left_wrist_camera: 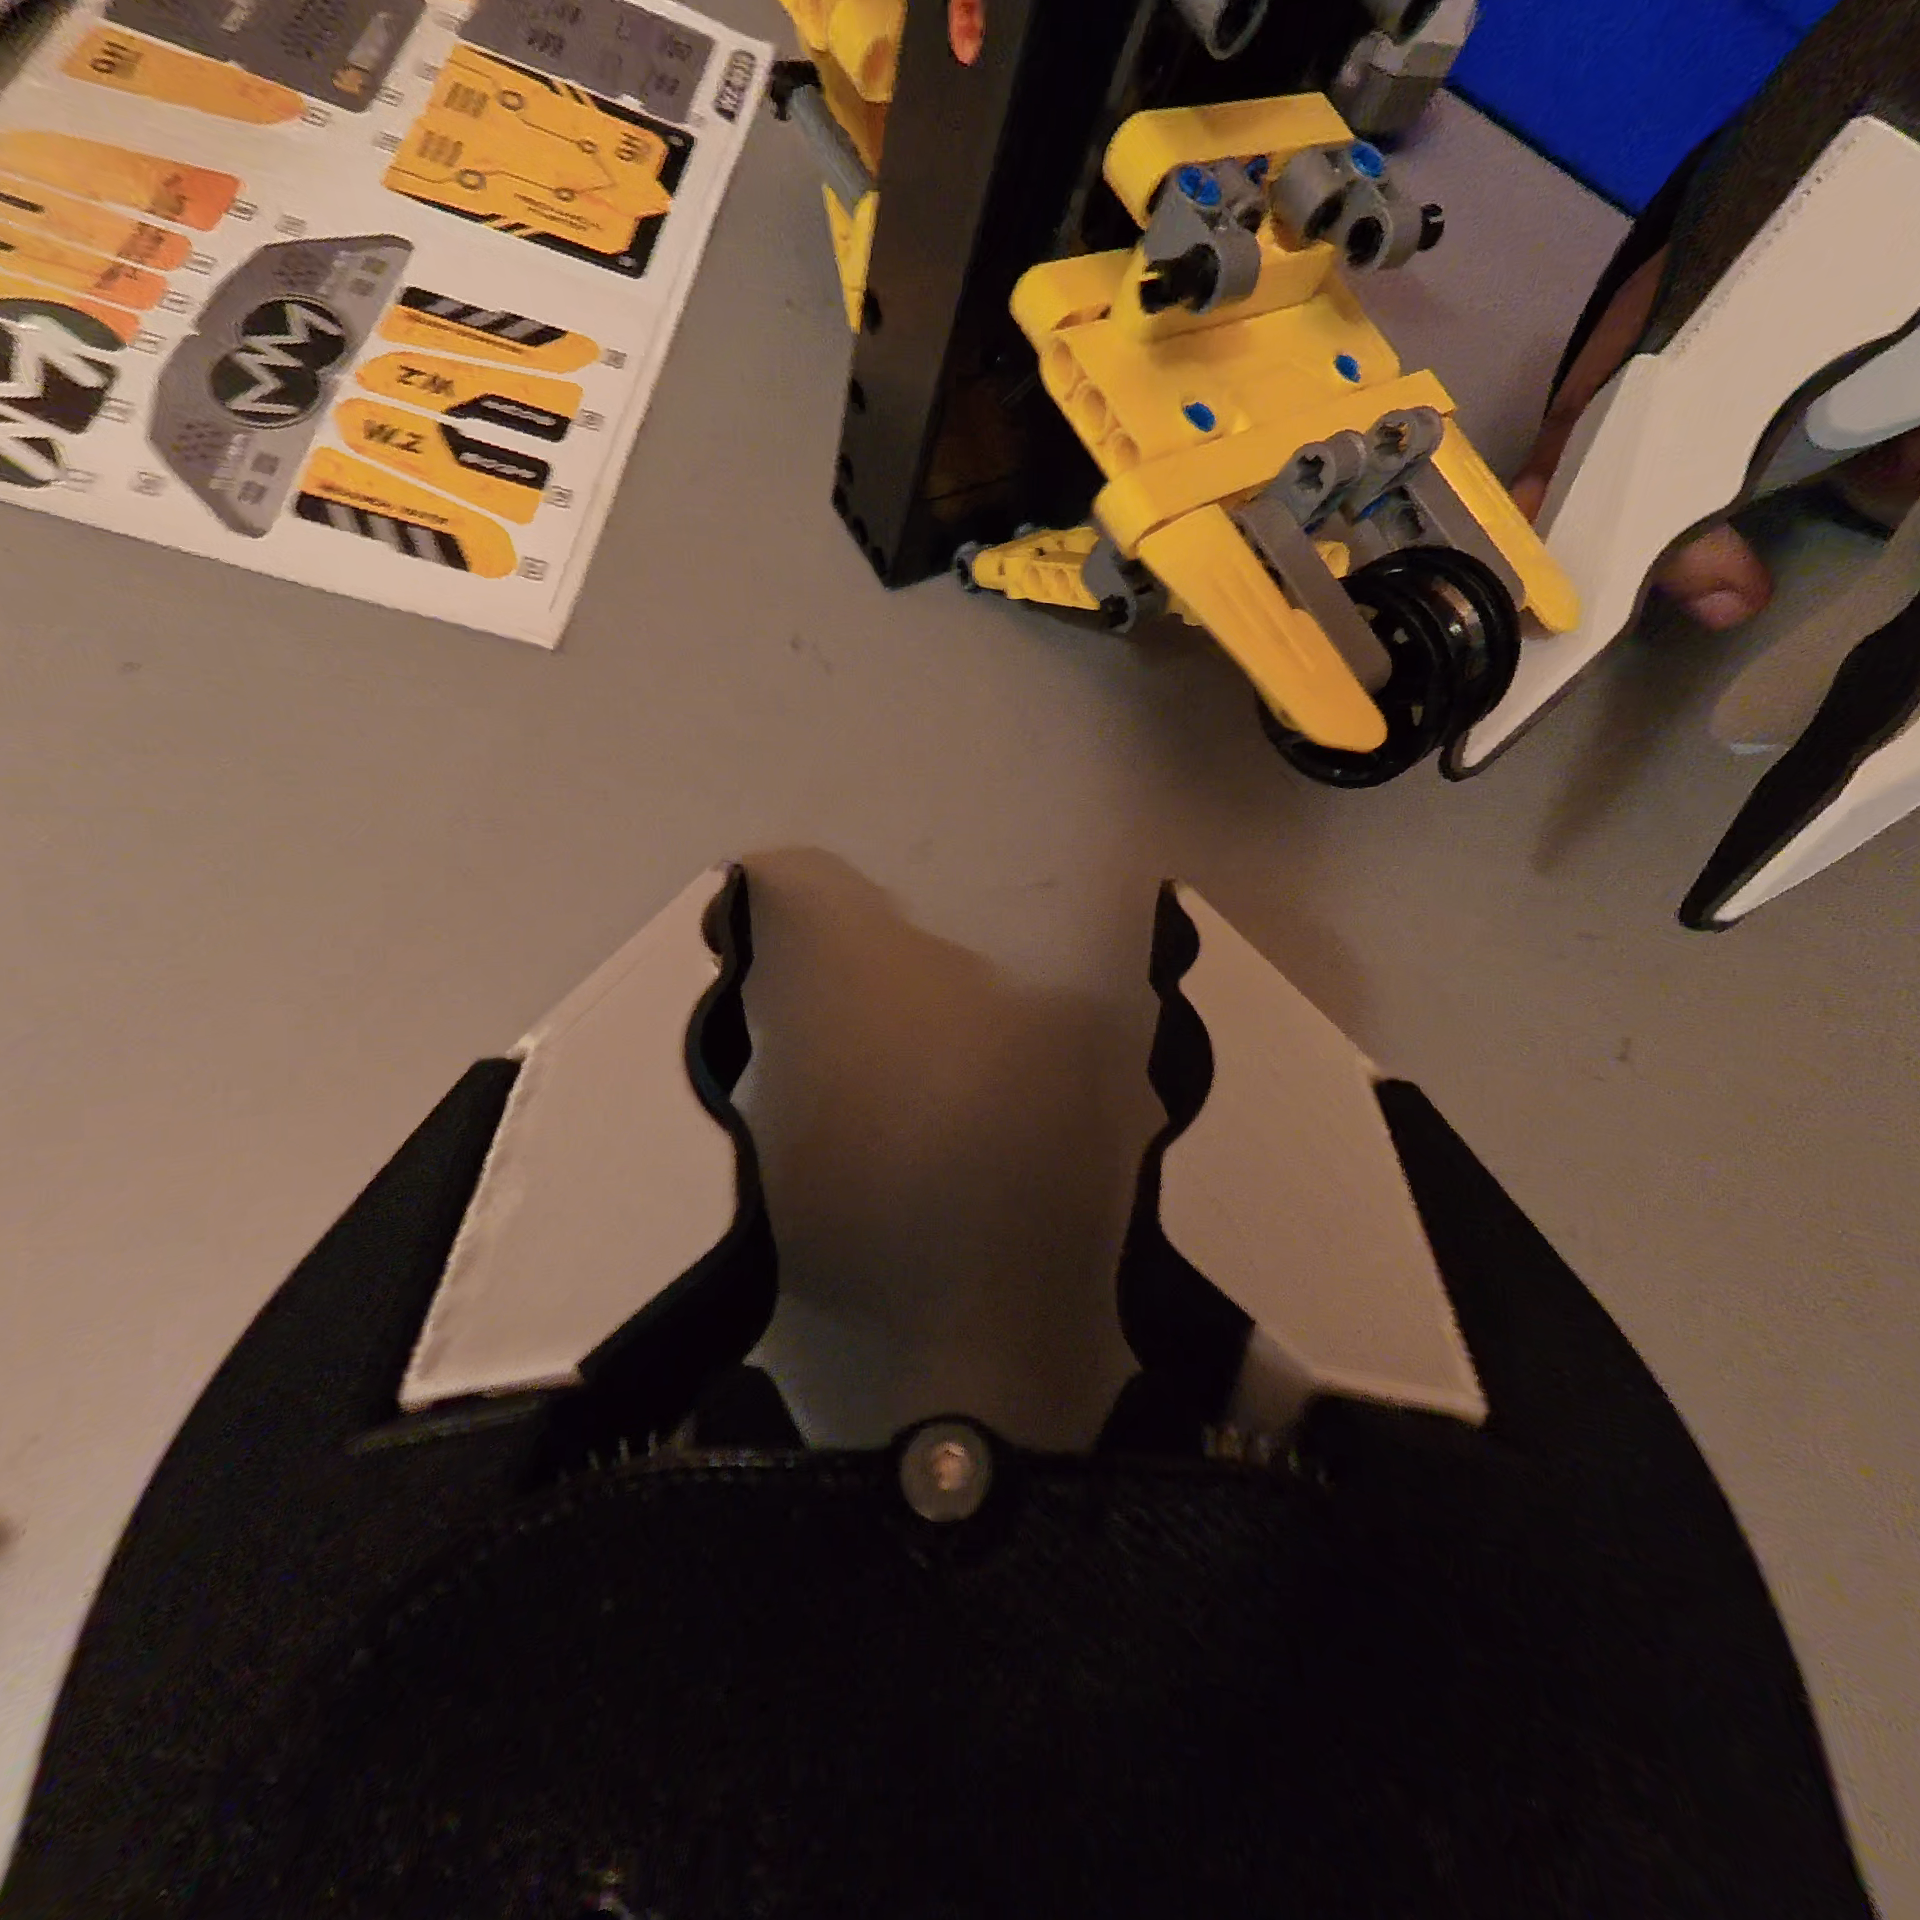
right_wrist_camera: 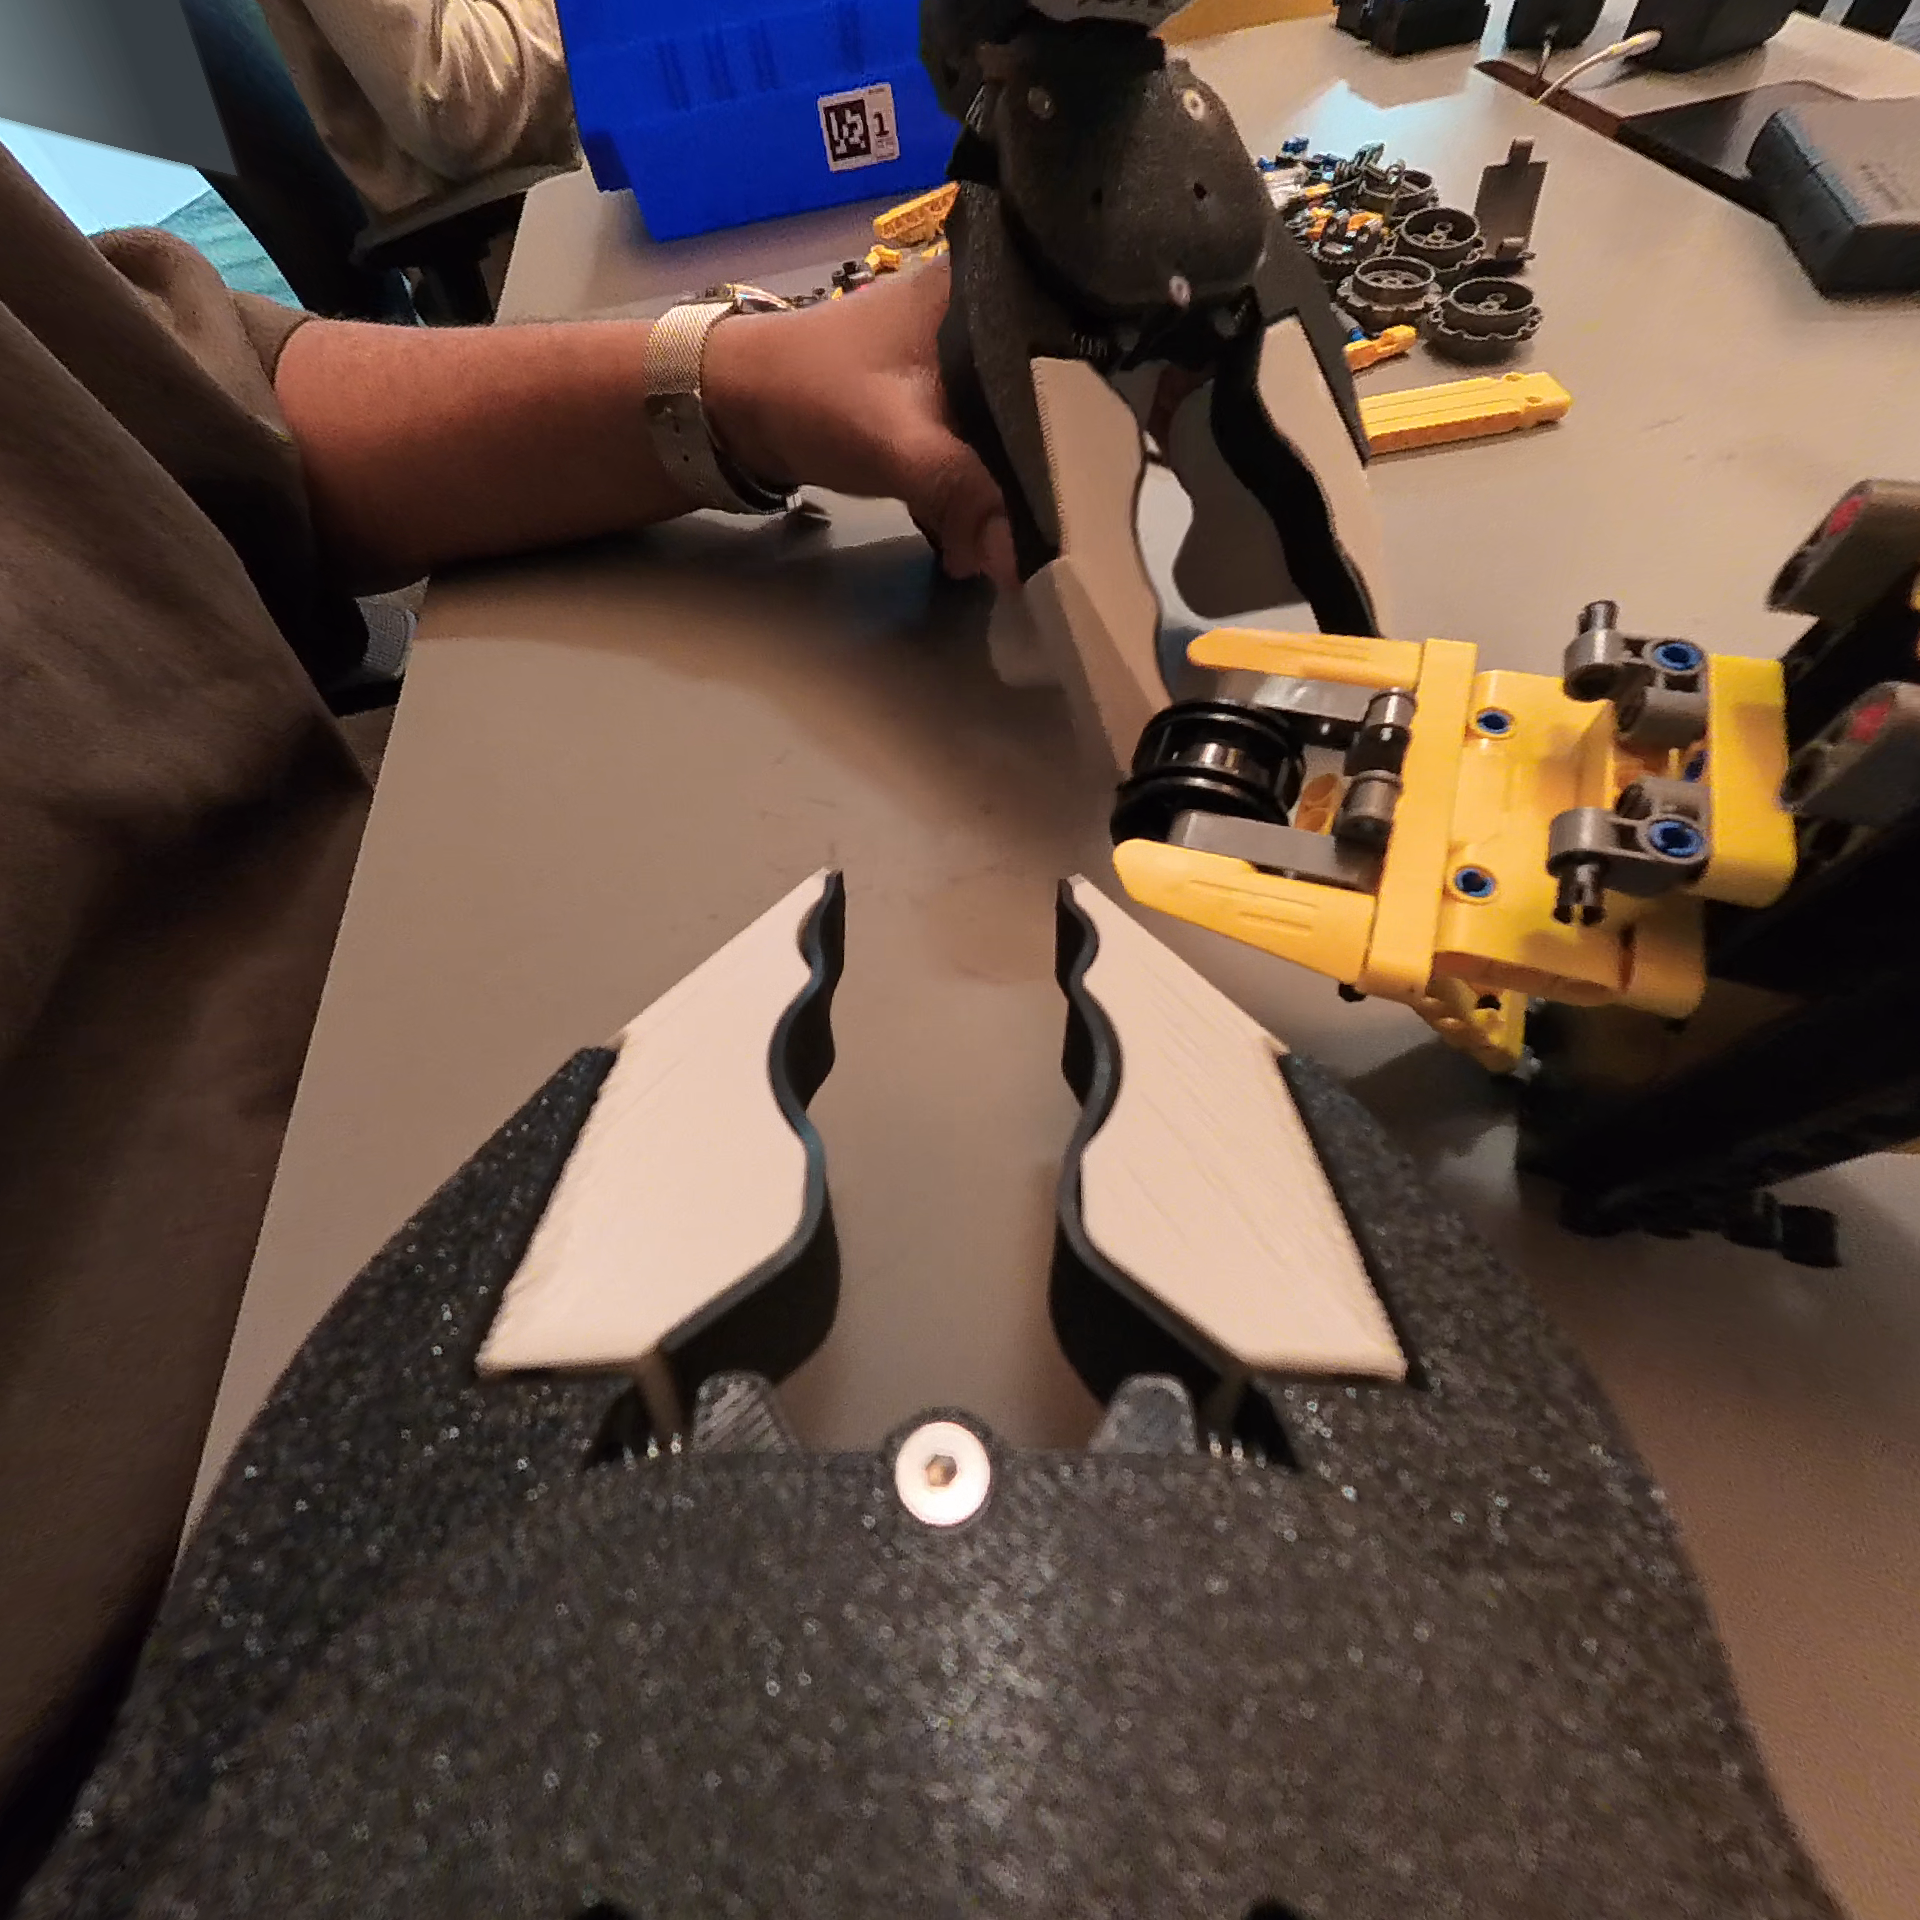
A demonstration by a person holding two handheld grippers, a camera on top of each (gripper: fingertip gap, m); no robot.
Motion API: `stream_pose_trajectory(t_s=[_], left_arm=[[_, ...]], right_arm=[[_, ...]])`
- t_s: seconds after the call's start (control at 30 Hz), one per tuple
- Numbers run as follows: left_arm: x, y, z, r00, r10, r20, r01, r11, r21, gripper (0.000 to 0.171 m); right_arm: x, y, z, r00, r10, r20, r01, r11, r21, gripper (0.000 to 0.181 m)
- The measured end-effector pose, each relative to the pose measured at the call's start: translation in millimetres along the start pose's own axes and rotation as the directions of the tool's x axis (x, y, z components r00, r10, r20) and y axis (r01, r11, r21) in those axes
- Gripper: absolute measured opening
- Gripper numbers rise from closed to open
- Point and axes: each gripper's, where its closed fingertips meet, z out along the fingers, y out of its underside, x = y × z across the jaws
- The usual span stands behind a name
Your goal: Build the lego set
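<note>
A yellow and black brick-built model [left_wrist_camera: 1226, 395] stands on the grey table [left_wrist_camera: 520, 831]. A black wheel [left_wrist_camera: 1423, 644] sits between two yellow prongs at its front. My left gripper [left_wrist_camera: 951, 883] is open and empty, just above the table a little in front of the wheel. My right gripper [left_wrist_camera: 1574, 842] shows at the right, open, with one white finger close beside the wheel. In the right wrist view my right gripper [right_wrist_camera: 951, 883] is open and empty, left of the model [right_wrist_camera: 1538, 831] and wheel [right_wrist_camera: 1205, 769]. The left gripper [right_wrist_camera: 1236, 623] points down beside the wheel.
A sticker sheet [left_wrist_camera: 312, 312] lies at the back left. A blue bin [right_wrist_camera: 727, 135], loose parts with black tyres [right_wrist_camera: 1423, 249] and a yellow beam [right_wrist_camera: 1465, 410] lie beyond. A person's forearm with a watch [right_wrist_camera: 520, 436] rests along the table's left edge.
</note>
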Motion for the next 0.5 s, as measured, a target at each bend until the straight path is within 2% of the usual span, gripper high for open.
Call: stream_pose_trajectory(t_s=[0.1,0.2,0.27,0.4,0.5], left_arm=[[-25.1,-6.4,-23.0,0.995,-0.017,0.102,0.012,0.999,0.052,0.062],[-65.1,-22.1,-72.7,0.959,-0.119,0.257,0.068,0.978,0.199,0.050],[-96.7,-20.8,-111.3,0.905,-0.205,0.372,0.099,0.953,0.286,0.042],[-155.5,8.6,-190.4,0.726,-0.322,0.608,0.115,0.928,0.355,0.031],[-168.8,18.7,-233.5,0.684,-0.442,0.580,0.143,0.861,0.488,0.026]], right_arm=[[-0.9,0.1,0.0,1.000,-0.009,-0.001,0.009,1.000,0.000,0.040],[-2.3,0.1,-0.1,1.000,-0.025,-0.004,0.025,1.000,0.000,0.040],[-3.3,0.6,0.4,1.000,-0.031,-0.001,0.031,1.000,-0.004,0.040],[-5.1,1.1,0.2,0.999,-0.047,-0.003,0.047,0.999,-0.007,0.040],[-5.5,1.6,0.0,0.999,-0.051,-0.005,0.051,0.999,-0.009,0.040]])
